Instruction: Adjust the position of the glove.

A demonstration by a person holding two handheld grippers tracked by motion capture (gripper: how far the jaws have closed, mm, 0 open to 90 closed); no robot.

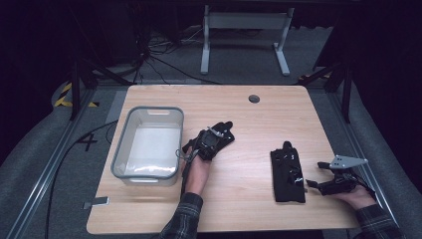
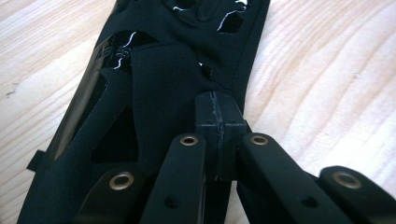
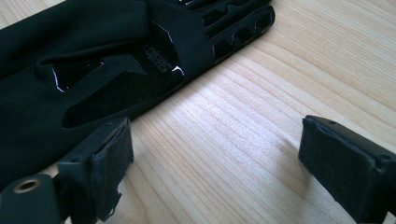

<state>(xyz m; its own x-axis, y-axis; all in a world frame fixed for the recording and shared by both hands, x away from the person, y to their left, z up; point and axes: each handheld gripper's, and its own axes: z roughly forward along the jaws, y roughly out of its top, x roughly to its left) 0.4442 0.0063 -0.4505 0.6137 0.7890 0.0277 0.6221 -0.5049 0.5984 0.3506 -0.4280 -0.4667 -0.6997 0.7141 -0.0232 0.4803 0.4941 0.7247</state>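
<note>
Two black gloves lie on the wooden table [image 1: 249,124]. One glove [image 1: 227,129] [image 2: 154,79] is near the table's middle, and my left gripper [image 1: 217,136] [image 2: 219,119] is shut on its fabric, pressed low over the wood. The other glove [image 1: 287,172] [image 3: 79,60] lies flat at the front right, fingers pointing away from me. My right gripper [image 1: 312,184] [image 3: 219,158] rests just right of that glove with its jaws wide open over bare wood. Its left pad [image 3: 109,156] sits close to the glove's edge.
A translucent bin with a grey rim [image 1: 147,109] stands at the left of the table, just left of my left hand. A round cable hole [image 1: 254,98] is at the back. A small metal clip [image 1: 97,202] hangs at the front left corner.
</note>
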